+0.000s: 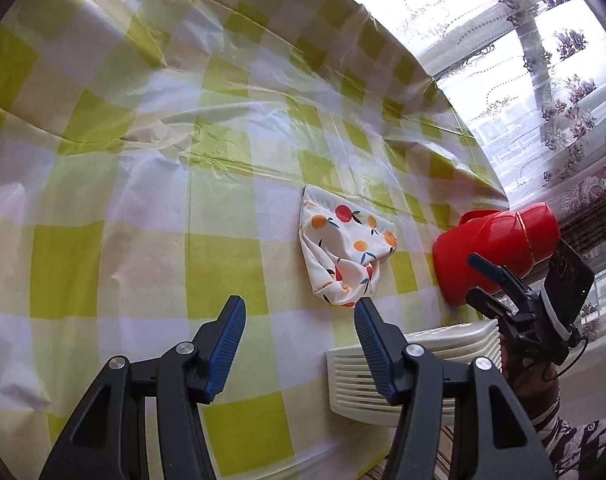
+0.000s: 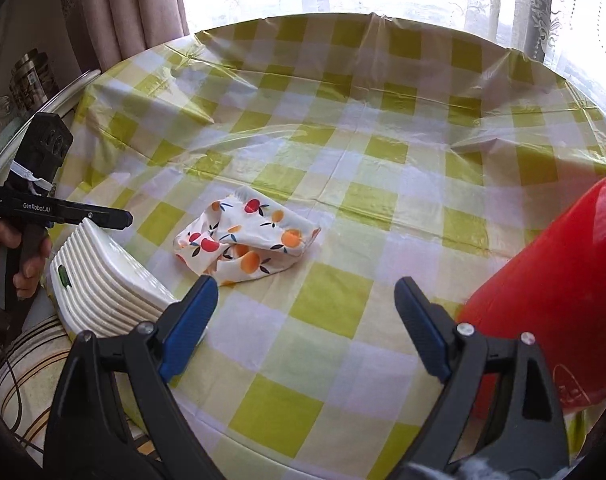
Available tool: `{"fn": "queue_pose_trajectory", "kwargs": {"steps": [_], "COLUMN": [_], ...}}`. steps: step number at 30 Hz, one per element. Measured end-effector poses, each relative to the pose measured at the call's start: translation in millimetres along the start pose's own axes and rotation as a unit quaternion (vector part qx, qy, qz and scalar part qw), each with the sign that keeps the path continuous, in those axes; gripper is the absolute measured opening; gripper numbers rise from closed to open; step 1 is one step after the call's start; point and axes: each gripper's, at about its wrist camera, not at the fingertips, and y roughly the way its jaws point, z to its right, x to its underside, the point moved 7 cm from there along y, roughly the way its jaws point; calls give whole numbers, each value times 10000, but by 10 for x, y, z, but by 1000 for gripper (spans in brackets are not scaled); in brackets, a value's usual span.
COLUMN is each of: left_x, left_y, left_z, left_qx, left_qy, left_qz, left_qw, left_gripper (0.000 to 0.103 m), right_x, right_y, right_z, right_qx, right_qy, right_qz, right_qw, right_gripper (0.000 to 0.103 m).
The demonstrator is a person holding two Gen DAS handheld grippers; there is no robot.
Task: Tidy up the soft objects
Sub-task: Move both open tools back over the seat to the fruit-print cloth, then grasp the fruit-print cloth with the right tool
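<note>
On the table with the green and white checked cloth [image 2: 343, 312] lies a crumpled white fabric piece with fruit print [image 2: 247, 240], a little left of the centre in the right wrist view and right of the centre in the left wrist view [image 1: 345, 252]. The left gripper [image 1: 301, 316] has its jaws partly apart and nothing is between them; the fabric is just above its right finger. The right gripper [image 2: 307, 296] has wide jaws, also empty, below the fabric. A red container [image 2: 559, 288] lies at the right edge, and a white ribbed plastic box [image 2: 103, 280] stands at the lower left.
</note>
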Motion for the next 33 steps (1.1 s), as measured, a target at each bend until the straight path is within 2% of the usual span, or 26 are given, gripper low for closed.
{"fn": "queue_pose_trajectory", "kwargs": {"steps": [7,13,15,17,19,24,26,27,29,31,33], "left_x": [-87,-120,-150,-172,-189,-220,-225,-225,-239,-259,-302], "left_y": [365,499,525,556,592,642,655,668,714,761,752], "left_z": [-13,31,50,81,129,195,226,244,254,216,182], "left_qx": [523,813,827,819,787,741,683,630,376,279,261], "left_qy": [-388,-540,-510,-441,-330,-123,-7,76,214,174,155], "left_qz": [-491,-669,-696,-735,-769,-807,-820,-819,-796,-790,-656], "left_qw": [9967,9930,9928,9930,9934,9939,9943,9946,9959,9963,9974], "left_gripper": [58,58,58,58,58,58,57,56,41,16,12], "right_x": [-70,-160,-183,-184,-155,-138,-141,-143,-142,-146,-164], "right_y": [435,721,816,916,994,1055,1070,1076,1086,1093,1084], "right_z": [115,106,80,55,4,-120,-161,-179,-218,-249,-242], "right_qx": [-129,-443,-579,-702,-839,-1076,-1141,-1155,-1210,-1239,-1228], "right_qy": [153,208,216,222,182,35,-6,-18,-31,-46,-45], "right_qz": [-157,-209,-245,-335,-450,-415,-412,-413,-417,-406,-362], "right_qw": [9997,9986,9978,9967,9953,9933,9926,9924,9918,9914,9918], "right_gripper": [91,80,76,65,60,56,45,43,37,34,31]}}
